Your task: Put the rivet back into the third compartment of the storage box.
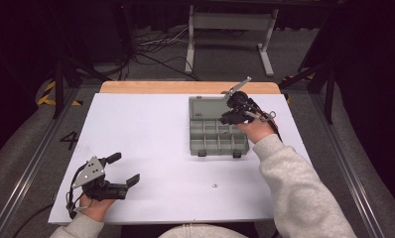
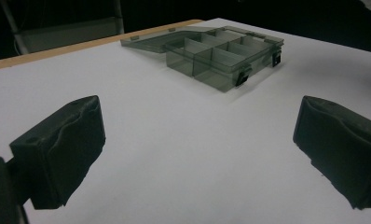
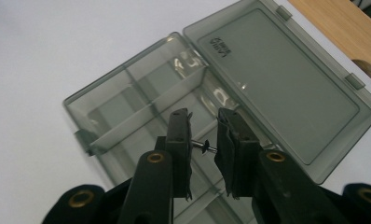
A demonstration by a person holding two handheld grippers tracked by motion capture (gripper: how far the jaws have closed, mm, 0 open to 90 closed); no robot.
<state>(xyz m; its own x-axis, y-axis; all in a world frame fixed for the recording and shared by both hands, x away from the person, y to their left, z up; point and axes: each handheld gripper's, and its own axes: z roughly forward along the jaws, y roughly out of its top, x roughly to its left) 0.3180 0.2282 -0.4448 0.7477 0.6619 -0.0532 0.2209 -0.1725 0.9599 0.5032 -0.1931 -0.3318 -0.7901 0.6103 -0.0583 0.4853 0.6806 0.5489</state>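
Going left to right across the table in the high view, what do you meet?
Left gripper, jaws wide apart → small dark item lying on the white table → open grey compartment box → right gripper over the box's right side.

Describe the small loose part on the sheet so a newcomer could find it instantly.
Start at the white sheet covering the table, then the grey box at its far right. Nearer the person lies a tiny dark speck, alone on bare sheet; too small to identify.
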